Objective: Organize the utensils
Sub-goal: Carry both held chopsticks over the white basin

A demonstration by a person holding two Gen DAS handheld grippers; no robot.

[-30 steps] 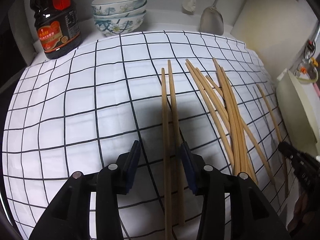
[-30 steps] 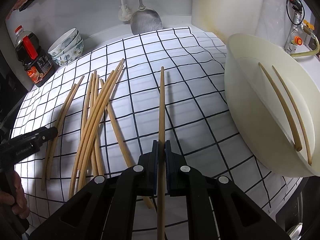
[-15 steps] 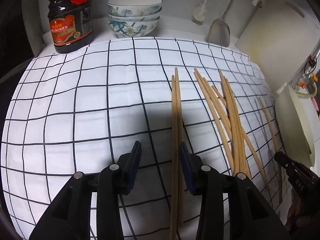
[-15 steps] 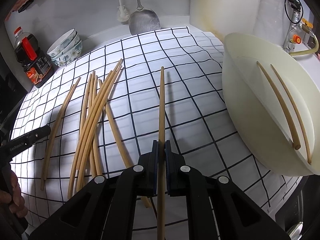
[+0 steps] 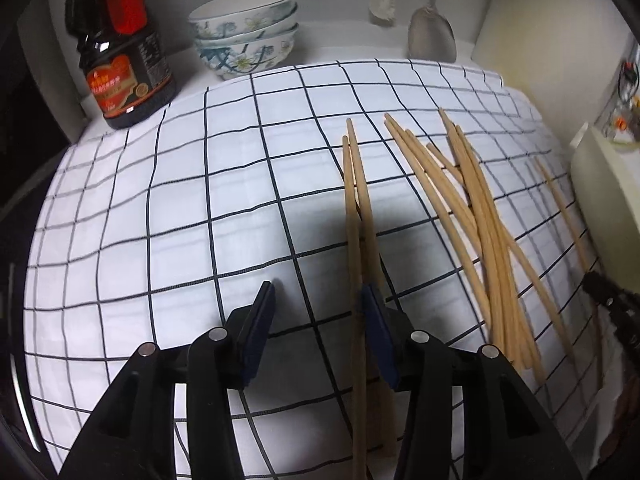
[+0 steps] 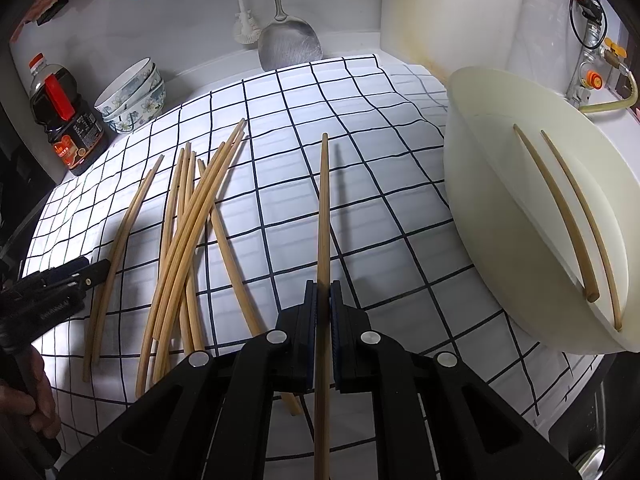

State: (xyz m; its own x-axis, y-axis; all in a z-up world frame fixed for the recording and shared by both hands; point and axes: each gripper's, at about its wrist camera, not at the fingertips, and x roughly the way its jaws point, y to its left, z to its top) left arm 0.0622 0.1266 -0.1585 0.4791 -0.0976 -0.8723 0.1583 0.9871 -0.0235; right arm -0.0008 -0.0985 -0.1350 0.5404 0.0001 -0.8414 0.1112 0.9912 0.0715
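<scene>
In the left wrist view a pair of wooden chopsticks (image 5: 356, 216) lies on the checked cloth (image 5: 180, 220). My left gripper (image 5: 316, 296) hovers over their near ends with its jaws opening. One stick runs between the jaws close to the right finger (image 5: 374, 320); the left pad is well clear. My right gripper (image 6: 323, 288) is shut on a single chopstick (image 6: 323, 208) that points away over the cloth. A loose pile of chopsticks (image 6: 188, 232) lies to its left. Two more chopsticks (image 6: 560, 216) rest in the cream tub (image 6: 480, 208) at the right.
A dark sauce bottle (image 5: 120, 60) and stacked floral bowls (image 5: 246, 32) stand at the cloth's far left. A metal spatula (image 6: 290, 44) and a white brush (image 6: 246, 28) lean on the back wall. A gas valve and hose (image 6: 596, 80) sit behind the tub.
The two chopsticks by my left gripper have closed up into a touching pair and now sit nearer its right finger. The right gripper and its chopstick have not moved.
</scene>
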